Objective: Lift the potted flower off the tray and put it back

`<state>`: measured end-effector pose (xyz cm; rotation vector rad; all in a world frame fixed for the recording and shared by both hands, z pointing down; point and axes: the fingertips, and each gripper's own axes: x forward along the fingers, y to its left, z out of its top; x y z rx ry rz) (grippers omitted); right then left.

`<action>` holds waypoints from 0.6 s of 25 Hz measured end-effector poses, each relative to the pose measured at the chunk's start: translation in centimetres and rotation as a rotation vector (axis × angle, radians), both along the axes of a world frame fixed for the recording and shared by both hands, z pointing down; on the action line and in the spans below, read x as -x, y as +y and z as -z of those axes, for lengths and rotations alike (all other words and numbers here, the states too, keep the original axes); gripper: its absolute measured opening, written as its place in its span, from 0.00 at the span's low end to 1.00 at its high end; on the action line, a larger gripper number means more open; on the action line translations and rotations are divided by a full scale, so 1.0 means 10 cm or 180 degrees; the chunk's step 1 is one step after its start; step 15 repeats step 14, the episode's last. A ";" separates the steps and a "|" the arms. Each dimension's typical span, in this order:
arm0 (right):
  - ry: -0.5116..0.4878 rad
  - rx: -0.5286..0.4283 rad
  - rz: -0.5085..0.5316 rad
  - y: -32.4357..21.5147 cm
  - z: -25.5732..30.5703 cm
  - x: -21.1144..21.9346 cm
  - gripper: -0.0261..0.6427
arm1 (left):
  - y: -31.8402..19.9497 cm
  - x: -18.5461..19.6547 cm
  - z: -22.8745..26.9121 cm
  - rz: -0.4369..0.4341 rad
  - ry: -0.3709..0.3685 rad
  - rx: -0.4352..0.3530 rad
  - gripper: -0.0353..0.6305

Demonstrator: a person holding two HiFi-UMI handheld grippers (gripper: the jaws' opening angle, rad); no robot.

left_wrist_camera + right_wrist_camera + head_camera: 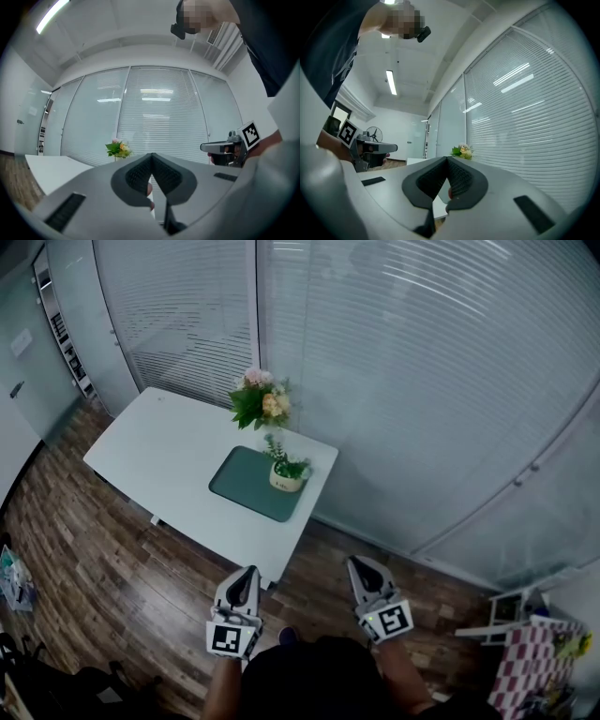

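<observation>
Pot and plant look light but top-heavy. The small cream ceramic pot of green sprigs and tiny blooms (287, 472) stands upright with its long axis vertical and its stems reaching up. It sits on the dark green rectangular tray (239, 486), at the tray corner nearest the white desk's (159, 446) right edge. The pot's wall is probably hard, slick and breakable and the stems soft, so a hold low across the pot's body seems safest. Left gripper (251, 570) and right gripper (356, 562) hover well short of the desk, each with its fingers (137, 174) pressed together on nothing.
</observation>
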<state>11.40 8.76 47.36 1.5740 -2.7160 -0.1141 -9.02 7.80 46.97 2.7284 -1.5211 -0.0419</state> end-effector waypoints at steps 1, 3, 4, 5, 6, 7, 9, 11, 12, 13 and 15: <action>-0.0010 0.0037 0.0010 0.01 -0.03 -0.01 0.04 | 0.01 -0.02 -0.01 -0.0017 0.0010 0.0007 0.06; -0.0039 0.0096 0.0020 0.01 -0.08 -0.03 0.04 | 0.03 -0.04 -0.02 -0.0042 0.0013 0.0018 0.06; -0.0046 0.0122 0.0020 0.02 -0.10 -0.03 0.04 | 0.04 -0.04 -0.01 -0.0050 0.0003 0.0007 0.06; -0.0030 0.0141 0.0021 0.02 -0.11 -0.02 0.04 | 0.06 -0.03 0.00 -0.0059 -0.0001 -0.0005 0.06; 0.0001 0.0146 0.0029 0.04 -0.12 -0.01 0.04 | 0.08 -0.02 0.00 -0.0070 0.0009 -0.0005 0.06; 0.0021 0.0134 0.0046 0.06 -0.10 0.00 0.04 | 0.09 -0.02 0.00 -0.0079 0.0028 0.0003 0.06; -0.0020 0.0074 0.0078 0.09 -0.02 0.02 0.04 | 0.10 -0.01 -0.01 -0.0082 0.0052 0.0012 0.06; -0.0064 0.0030 0.0082 0.10 0.04 0.03 0.04 | 0.13 -0.02 -0.02 -0.0084 0.0059 0.0002 0.06; -0.0061 0.0034 0.0083 0.11 0.05 0.02 0.04 | 0.14 -0.03 -0.02 -0.0091 0.0059 -0.0002 0.06; -0.0047 0.0045 0.0085 0.12 0.06 0.01 0.04 | 0.16 -0.04 -0.02 -0.0101 0.0055 -0.0004 0.06; -0.0030 0.0057 0.0088 0.13 0.06 0.01 0.04 | 0.18 -0.06 -0.01 -0.0112 0.0051 -0.0005 0.06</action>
